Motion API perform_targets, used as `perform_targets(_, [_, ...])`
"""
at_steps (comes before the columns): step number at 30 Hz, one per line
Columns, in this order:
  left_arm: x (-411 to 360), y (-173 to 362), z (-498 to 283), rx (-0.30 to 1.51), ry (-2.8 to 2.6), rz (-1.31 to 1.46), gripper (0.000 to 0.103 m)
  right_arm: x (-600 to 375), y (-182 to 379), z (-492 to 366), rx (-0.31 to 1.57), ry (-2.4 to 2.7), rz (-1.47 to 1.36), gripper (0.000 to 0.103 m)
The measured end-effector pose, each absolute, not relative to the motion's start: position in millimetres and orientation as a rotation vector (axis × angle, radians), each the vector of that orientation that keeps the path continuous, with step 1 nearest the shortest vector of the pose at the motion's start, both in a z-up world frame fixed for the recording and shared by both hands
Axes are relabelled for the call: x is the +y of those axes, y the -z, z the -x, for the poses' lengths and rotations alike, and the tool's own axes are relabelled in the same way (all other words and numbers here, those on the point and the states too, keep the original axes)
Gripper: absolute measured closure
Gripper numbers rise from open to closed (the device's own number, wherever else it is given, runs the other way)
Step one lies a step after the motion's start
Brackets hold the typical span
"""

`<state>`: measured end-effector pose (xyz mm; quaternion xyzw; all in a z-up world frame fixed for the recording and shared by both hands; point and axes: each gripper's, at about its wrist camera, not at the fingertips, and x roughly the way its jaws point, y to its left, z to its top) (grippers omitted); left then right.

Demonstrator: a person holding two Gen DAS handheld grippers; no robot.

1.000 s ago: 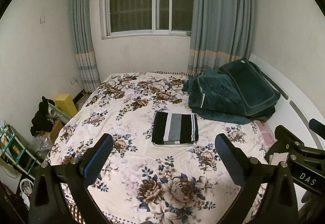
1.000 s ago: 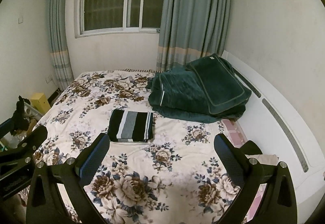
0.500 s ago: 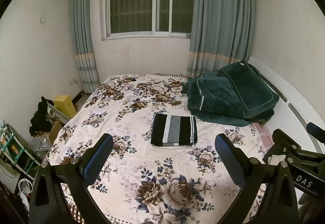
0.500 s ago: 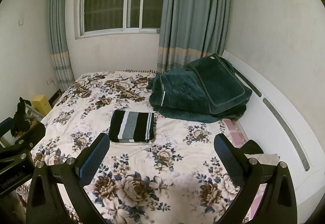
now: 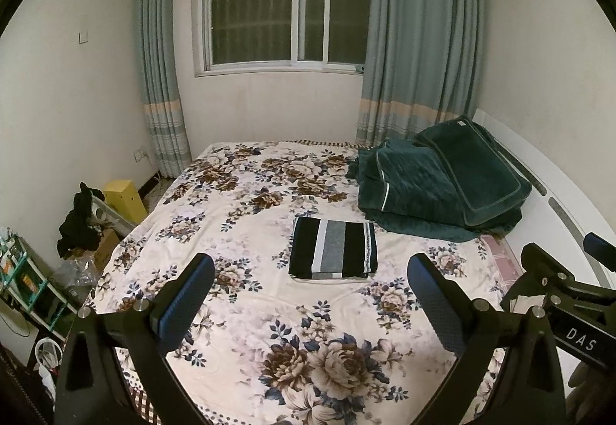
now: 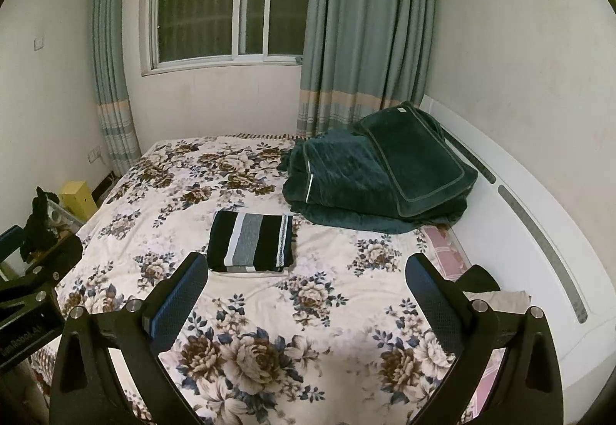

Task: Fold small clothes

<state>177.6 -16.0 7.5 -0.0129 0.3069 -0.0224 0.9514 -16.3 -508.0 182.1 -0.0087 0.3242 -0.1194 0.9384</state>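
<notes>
A folded garment [image 5: 333,248] with black, white and grey stripes lies flat in the middle of the floral bedsheet [image 5: 246,194]; the right wrist view shows the same folded garment [image 6: 252,243]. My left gripper [image 5: 310,286] hangs open above the near part of the bed, well short of the garment, with nothing between its fingers. My right gripper [image 6: 306,288] is also open and empty, held high over the bed's near right side. Each gripper's body shows at the edge of the other's view.
A folded dark green quilt and pillow [image 5: 442,186] sit at the bed's far right, against the white headboard [image 6: 539,240]. Left of the bed are a yellow box [image 5: 123,198], dark clothes [image 5: 79,221] and a shelf rack [image 5: 23,286]. A curtained window [image 5: 285,5] fills the far wall.
Both grippers have drawn slightly back and up from the bed; the folded garment lies unmoved. Both stay open.
</notes>
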Motion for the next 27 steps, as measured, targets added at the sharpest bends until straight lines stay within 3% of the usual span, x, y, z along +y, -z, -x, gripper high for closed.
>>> perform_targets(27, [1,-9,-177,0.597,0.014,0.036,0.001,-503,-181,24,0.659,0.254,0.009,0.0])
